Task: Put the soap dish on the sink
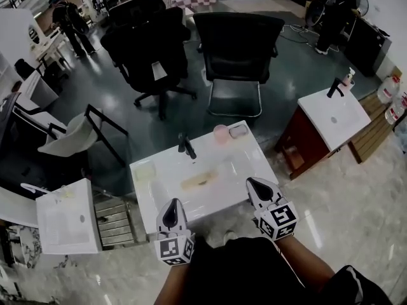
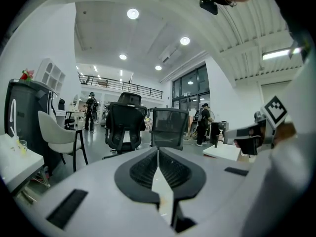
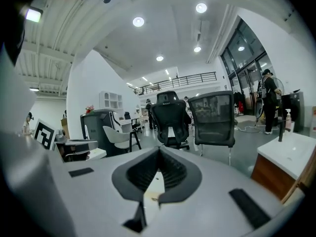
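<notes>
Two grippers are held out low, close to the person. The left gripper has its jaws pressed together with nothing between them. The right gripper is closed up tight too and holds nothing.

Just past them is the white sink. A yellowish patch lies down in the bowl; I cannot tell what it is. A pale flat thing sits on the left rim. At the back stands the dark faucet. To the right of it is a pink cup, and just beside the cup is a small flat dish. I take that for the soap dish. It sits on the back right corner of the sink, so the job looks done.

It looks like a small, light, hard dish – likely plastic. It may be slippery if wet, and it could slide on the smooth rim. The best hold, I think, is across one long edge – pinching the rim, not the middle.

Farther off are black office chairs and another sink.
</notes>
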Motion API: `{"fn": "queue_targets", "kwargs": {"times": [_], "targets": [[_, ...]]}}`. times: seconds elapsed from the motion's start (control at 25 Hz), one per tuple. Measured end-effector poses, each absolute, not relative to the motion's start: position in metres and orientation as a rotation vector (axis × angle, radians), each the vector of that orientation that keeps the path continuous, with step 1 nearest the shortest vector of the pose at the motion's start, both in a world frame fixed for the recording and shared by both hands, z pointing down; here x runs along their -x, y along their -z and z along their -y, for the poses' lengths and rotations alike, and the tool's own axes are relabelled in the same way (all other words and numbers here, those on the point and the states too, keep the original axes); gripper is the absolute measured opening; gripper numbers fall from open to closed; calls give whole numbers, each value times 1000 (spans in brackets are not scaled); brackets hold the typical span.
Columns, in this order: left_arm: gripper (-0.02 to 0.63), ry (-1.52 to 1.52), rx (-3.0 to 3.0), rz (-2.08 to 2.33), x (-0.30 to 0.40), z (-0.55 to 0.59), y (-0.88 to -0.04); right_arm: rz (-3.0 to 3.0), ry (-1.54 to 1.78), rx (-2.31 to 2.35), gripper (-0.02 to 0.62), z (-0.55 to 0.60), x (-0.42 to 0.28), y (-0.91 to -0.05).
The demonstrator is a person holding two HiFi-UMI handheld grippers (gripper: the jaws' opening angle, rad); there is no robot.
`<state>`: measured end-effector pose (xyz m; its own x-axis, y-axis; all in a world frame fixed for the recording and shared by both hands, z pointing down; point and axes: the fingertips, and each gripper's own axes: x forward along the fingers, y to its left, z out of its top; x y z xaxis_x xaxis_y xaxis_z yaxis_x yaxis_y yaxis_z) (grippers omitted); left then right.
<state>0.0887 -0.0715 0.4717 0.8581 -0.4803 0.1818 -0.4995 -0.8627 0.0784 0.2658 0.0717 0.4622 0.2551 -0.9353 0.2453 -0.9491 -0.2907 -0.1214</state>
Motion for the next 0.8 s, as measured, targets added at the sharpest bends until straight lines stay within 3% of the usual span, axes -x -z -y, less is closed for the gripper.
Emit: {"fn": "queue_targets", "kwargs": {"times": [0.8], "targets": [[15,-259,-2889,849,-64,66,-470,1866,-384,-2445,-2,-67,-255,-467]]}}
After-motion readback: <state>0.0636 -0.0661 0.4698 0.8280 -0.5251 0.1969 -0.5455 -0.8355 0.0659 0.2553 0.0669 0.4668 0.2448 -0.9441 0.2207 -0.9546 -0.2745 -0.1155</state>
